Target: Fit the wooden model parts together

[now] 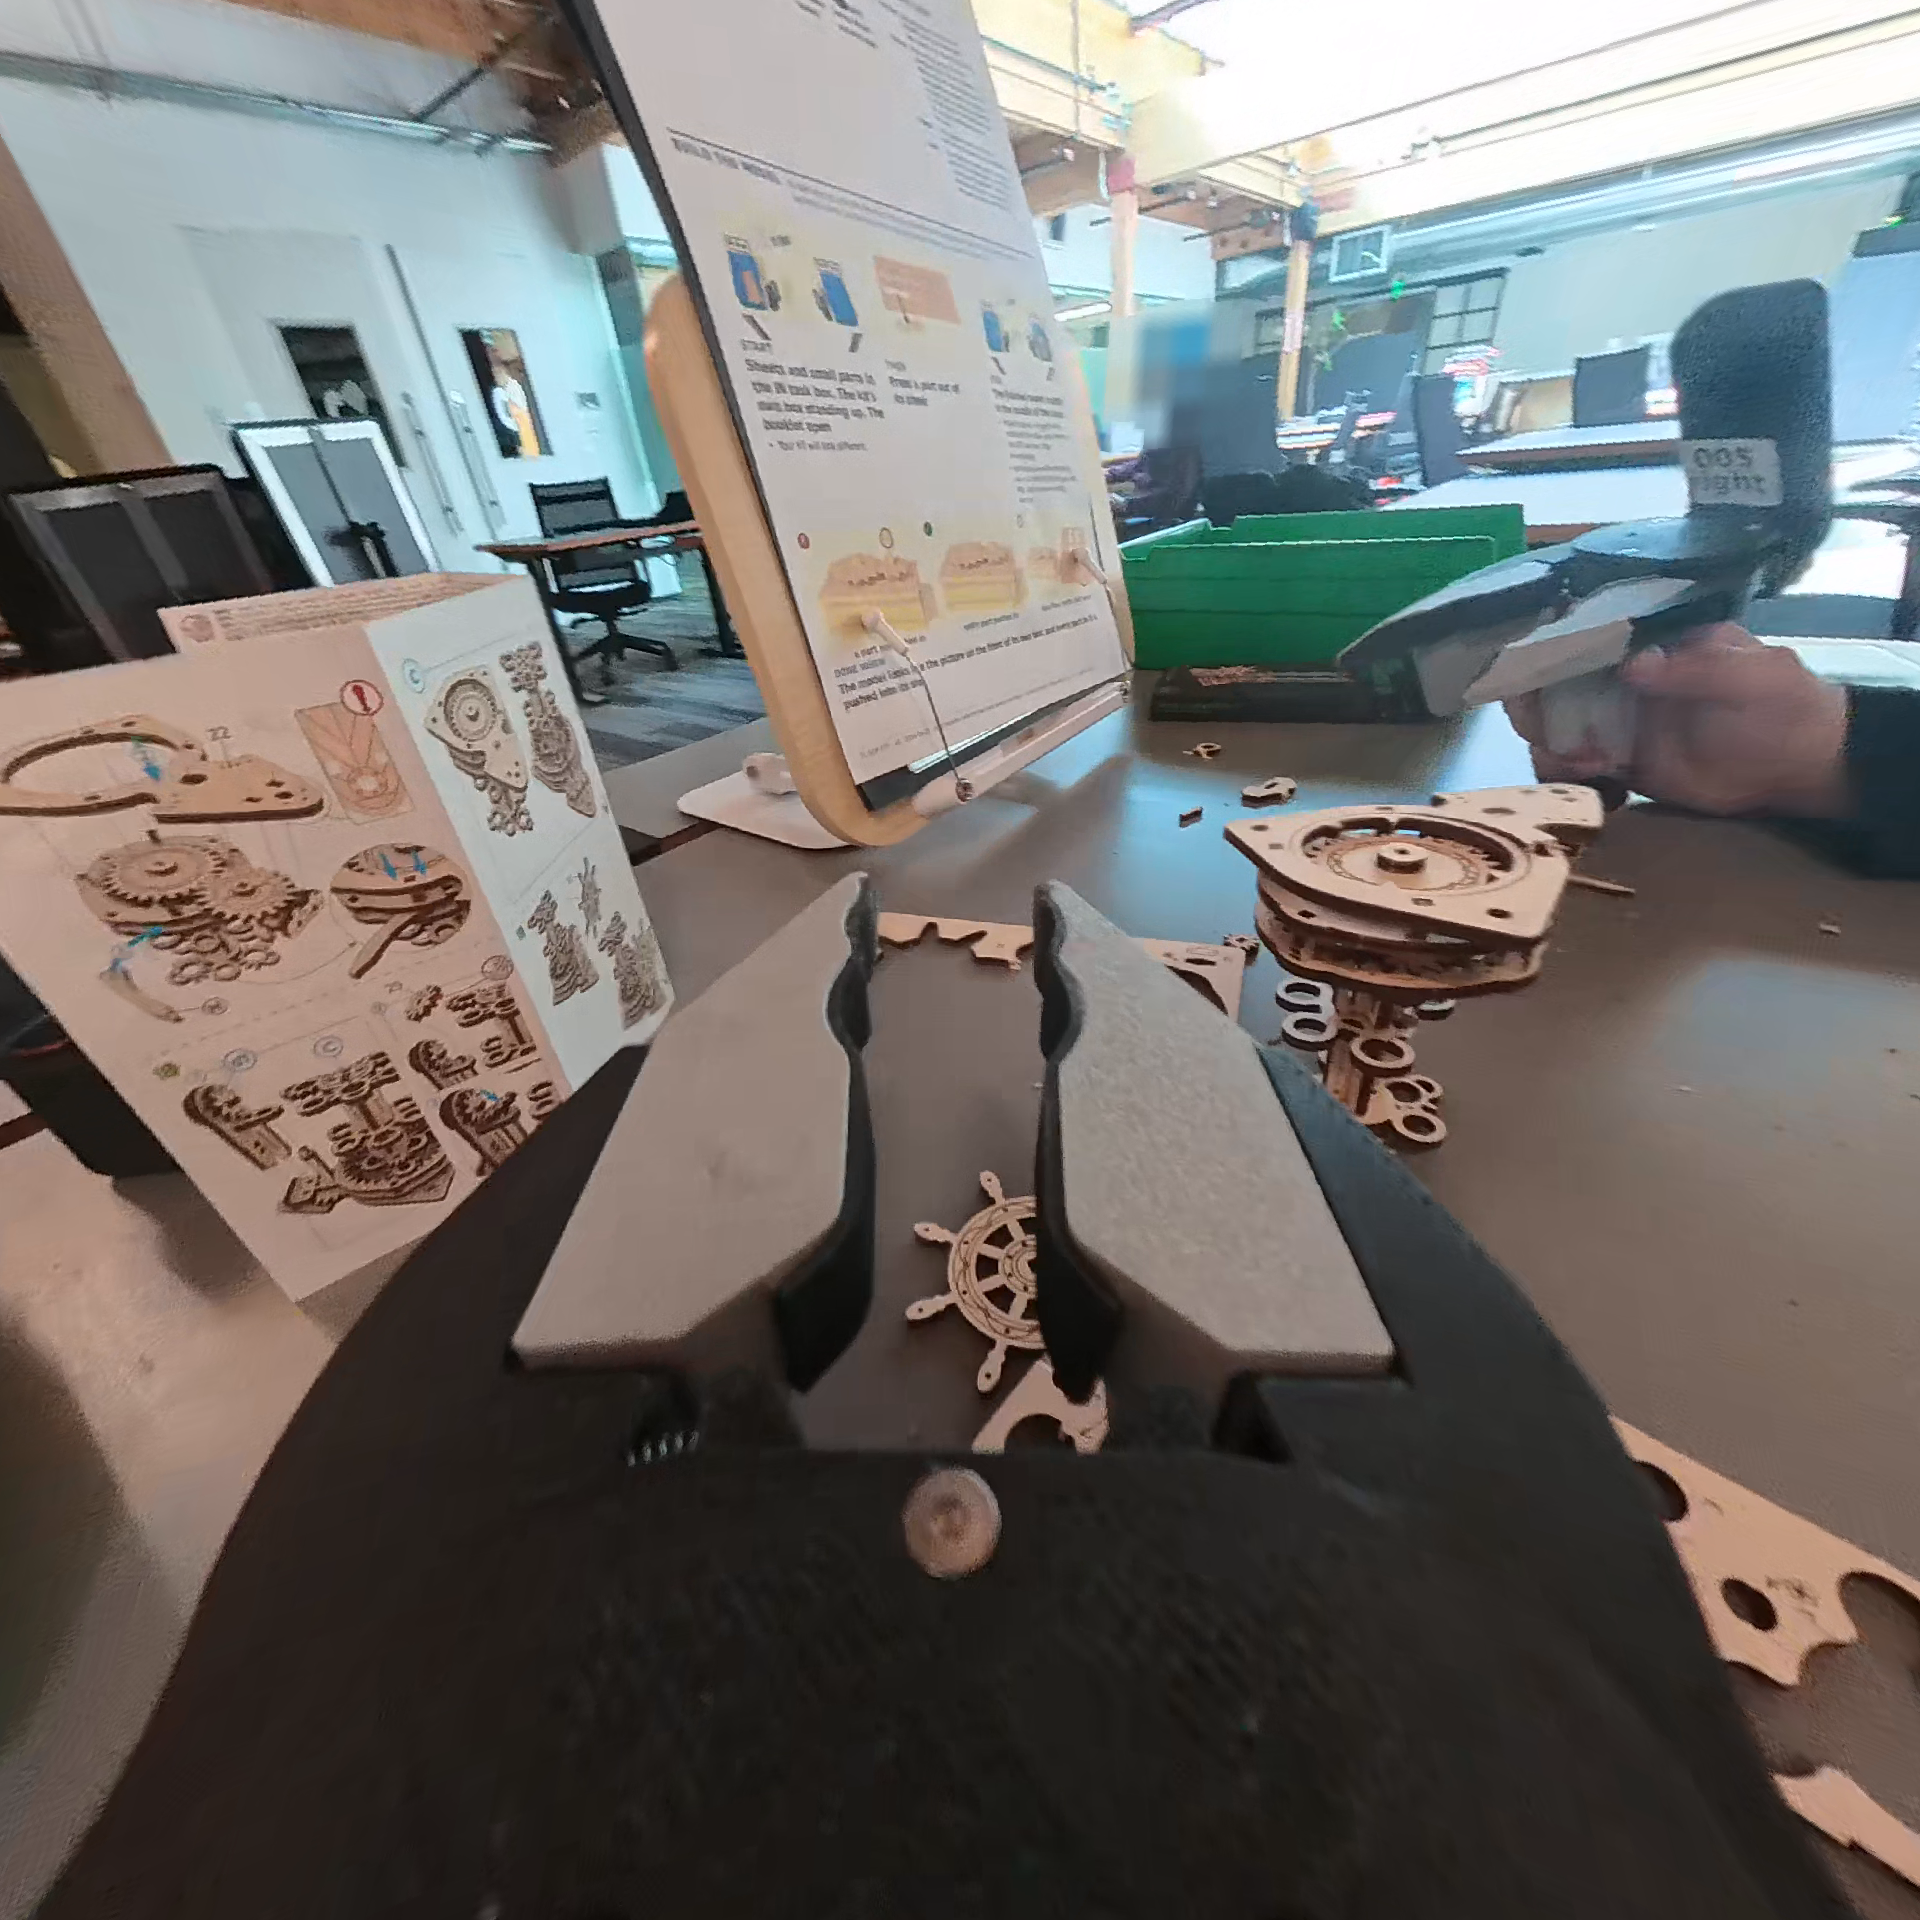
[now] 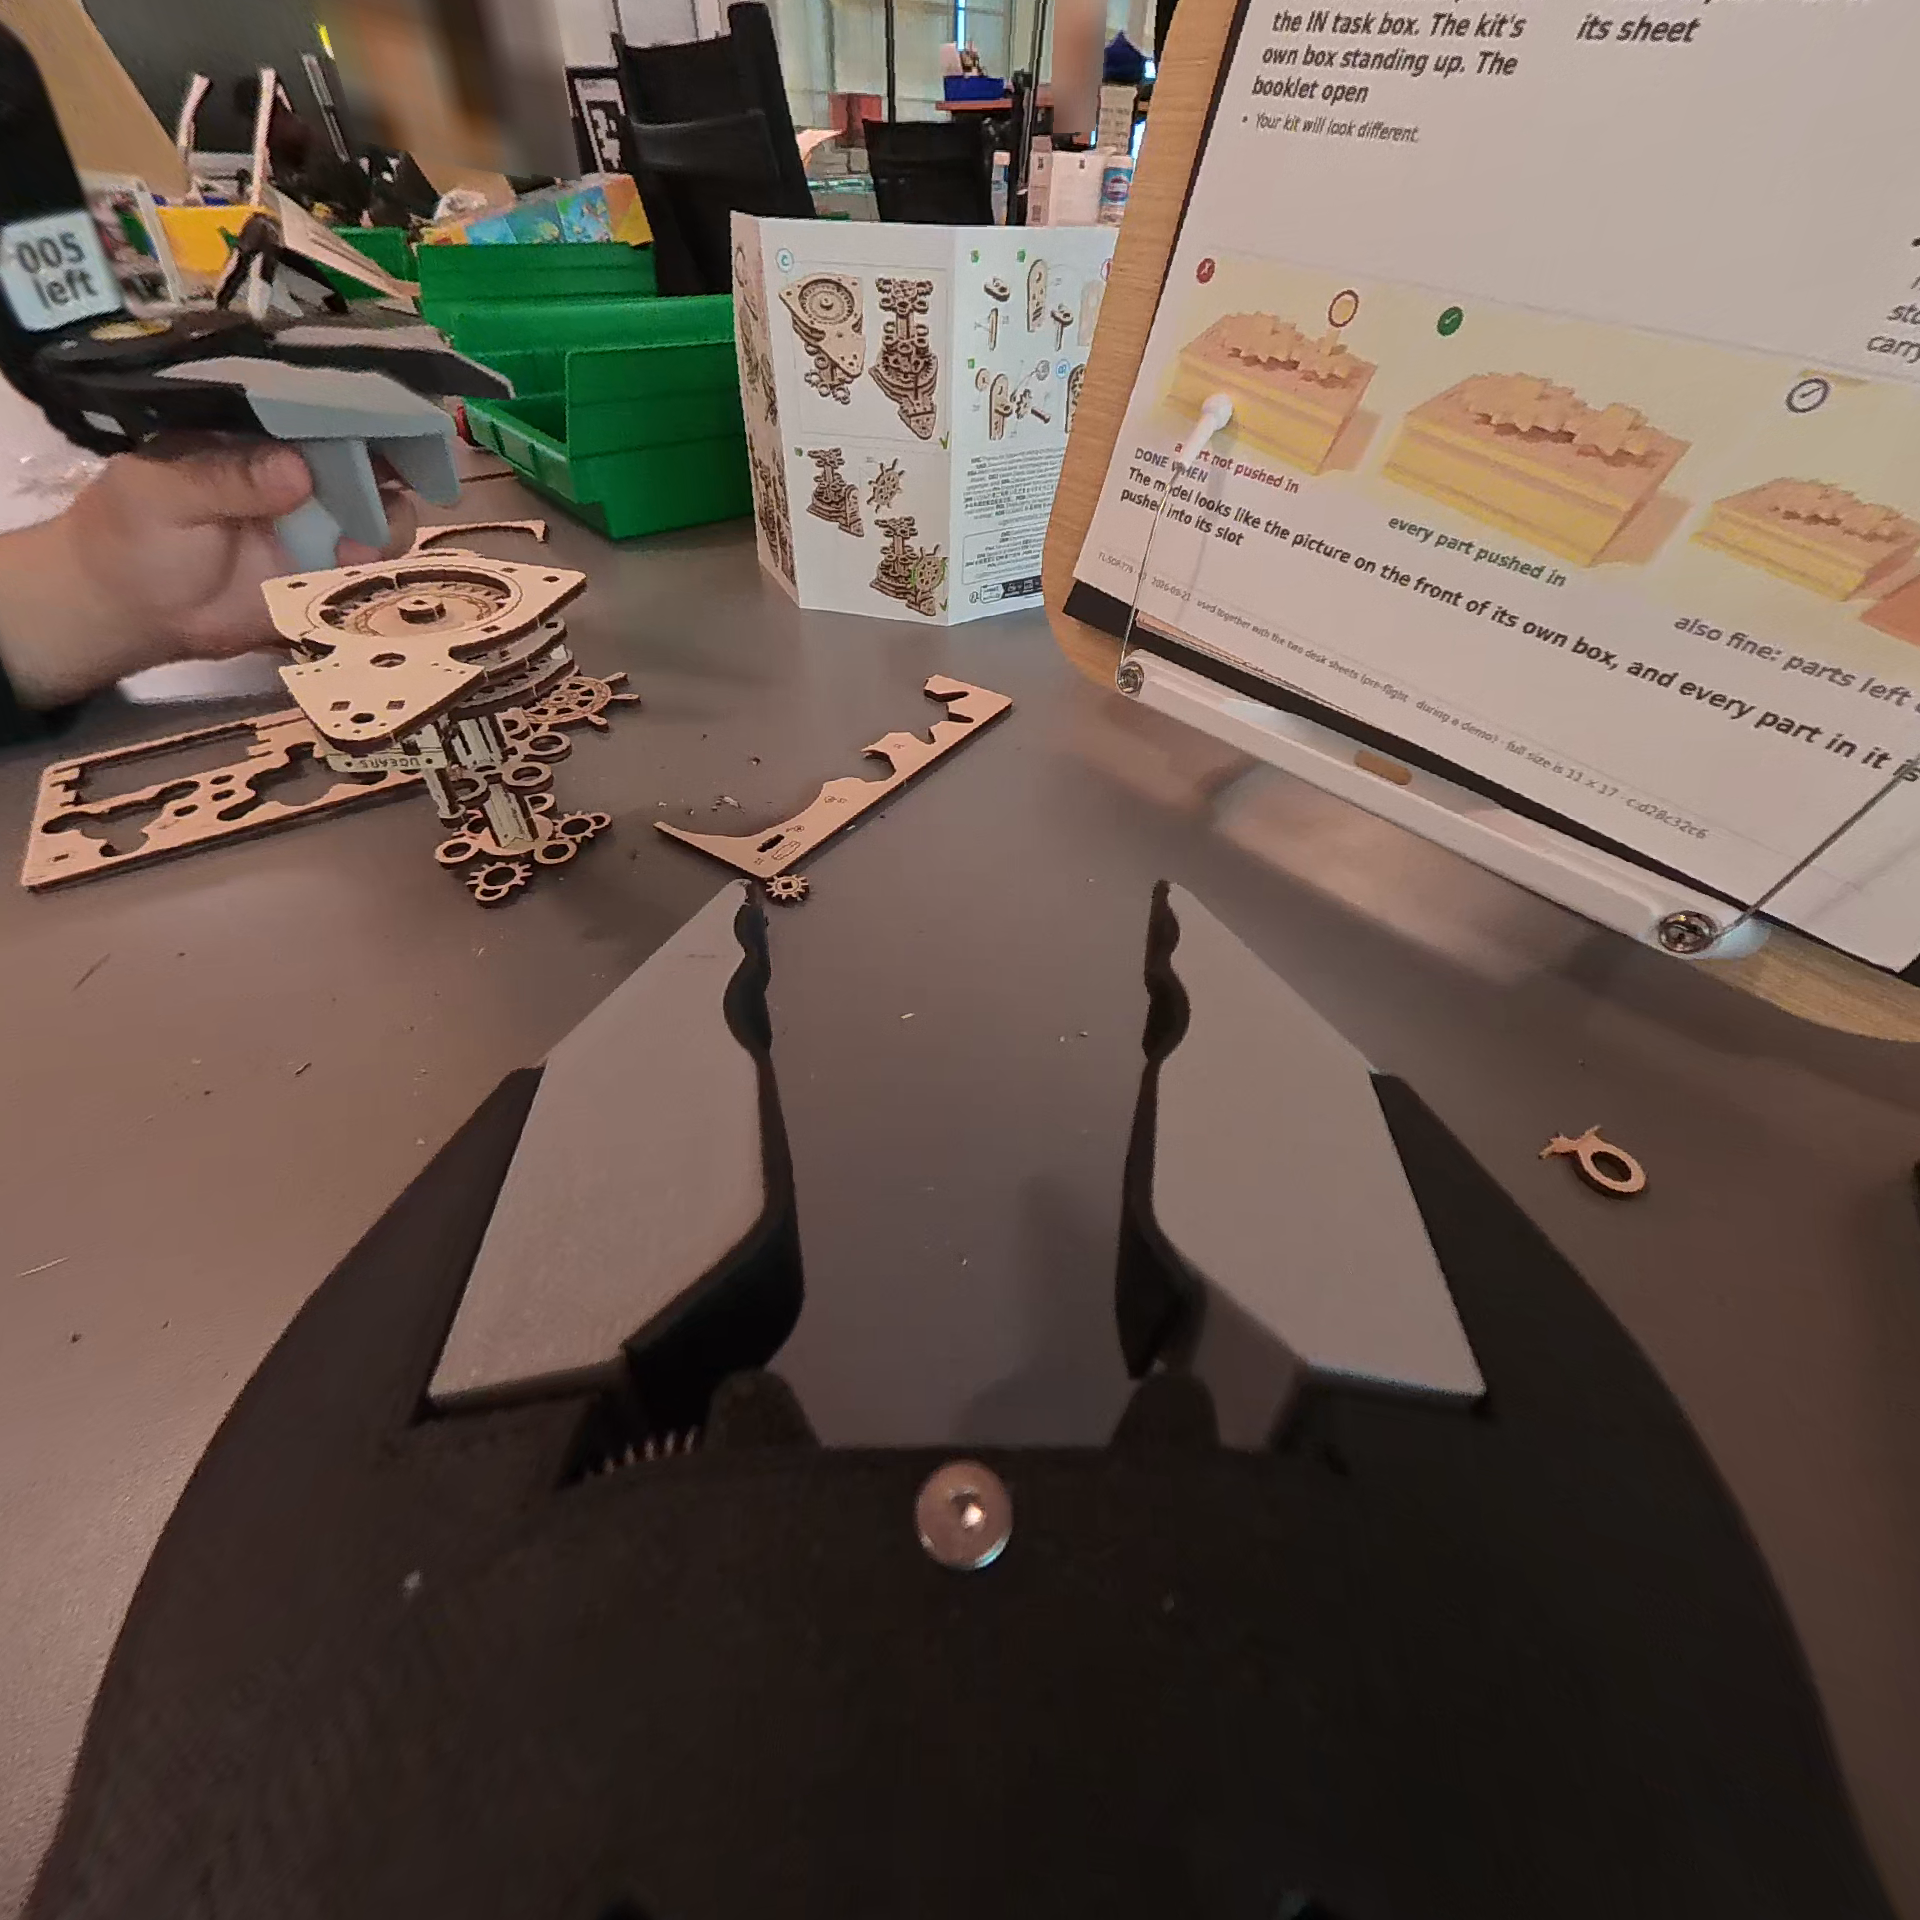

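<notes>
The wooden model [image 1: 1392,904], a stack of triangular plates with gears on a stem, stands on the grey table [image 1: 1662,1143]; it also shows in the right wrist view [image 2: 426,644]. A wooden ship's wheel [image 1: 982,1288] lies flat on the table under my left gripper [image 1: 956,925], which is open, empty and above it. The wheel [image 2: 582,701] lies just behind the model in the right wrist view. My right gripper [image 2: 954,914] is open and empty over bare table, right of the model. A small gear [image 2: 787,886] lies by its left fingertip.
A punched-out wooden sheet [image 2: 156,790] lies beside the model, an offcut strip [image 2: 862,769] in the middle, a small ring piece [image 2: 1600,1164] at the right. The folded booklet [image 2: 914,416], a stand with an instruction sheet [image 2: 1558,468] and green bins [image 2: 603,374] stand behind. Spacing between my two grippers at the tips: around 30 cm. The wooden ship's wheel [image 1: 982,1288] is about 11 cm from my left fingertips and 30 cm from my right.
</notes>
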Demonstrator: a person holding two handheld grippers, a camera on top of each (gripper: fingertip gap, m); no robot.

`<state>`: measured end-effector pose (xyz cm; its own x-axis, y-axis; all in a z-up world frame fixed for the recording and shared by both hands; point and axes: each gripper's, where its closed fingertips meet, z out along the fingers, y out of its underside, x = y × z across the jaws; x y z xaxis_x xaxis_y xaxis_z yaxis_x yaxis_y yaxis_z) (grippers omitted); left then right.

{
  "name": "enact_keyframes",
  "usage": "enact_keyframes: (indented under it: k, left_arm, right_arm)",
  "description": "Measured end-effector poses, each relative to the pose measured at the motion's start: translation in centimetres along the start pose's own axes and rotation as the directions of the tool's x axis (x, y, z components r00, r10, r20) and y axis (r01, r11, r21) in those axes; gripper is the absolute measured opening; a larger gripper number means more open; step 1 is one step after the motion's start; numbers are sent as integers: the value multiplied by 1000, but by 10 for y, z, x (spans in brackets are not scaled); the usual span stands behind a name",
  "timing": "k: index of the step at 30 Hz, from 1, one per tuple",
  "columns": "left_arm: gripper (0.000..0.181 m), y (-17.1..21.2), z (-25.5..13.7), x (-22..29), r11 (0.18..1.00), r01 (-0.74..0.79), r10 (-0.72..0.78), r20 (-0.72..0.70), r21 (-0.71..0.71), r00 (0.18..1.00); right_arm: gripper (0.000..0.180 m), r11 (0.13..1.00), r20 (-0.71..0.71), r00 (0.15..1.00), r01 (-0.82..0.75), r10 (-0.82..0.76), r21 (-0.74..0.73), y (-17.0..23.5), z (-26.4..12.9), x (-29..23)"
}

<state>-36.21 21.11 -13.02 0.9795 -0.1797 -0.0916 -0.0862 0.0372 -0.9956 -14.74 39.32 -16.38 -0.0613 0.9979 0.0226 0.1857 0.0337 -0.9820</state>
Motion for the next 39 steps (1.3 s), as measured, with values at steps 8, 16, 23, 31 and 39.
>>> enact_keyframes:
  k: [8,16,23,31,39]
  left_arm:
    - [29,2,6,7,1000,-18,19,16,-12,1000]
    - [31,0,9,22,996,22,-32,-118,-81,993]
    - [41,5,-18,8,982,-11,-28,-208,-187,978]
    - [44,19,-24,-10,969,-21,-50,-275,-247,960]
    - [37,27,-31,8,963,71,-151,-298,-262,942]
  right_arm:
    - [70,999,76,996,-41,40,13,-2,1,-4]
    - [68,1000,132,991,2,-2,2,-2,8,-15]
    - [67,1000,158,987,14,-12,-6,-2,13,-22]
    - [67,998,131,991,20,-11,-66,1,43,-5]
    - [67,987,170,982,99,-77,-128,7,70,-10]
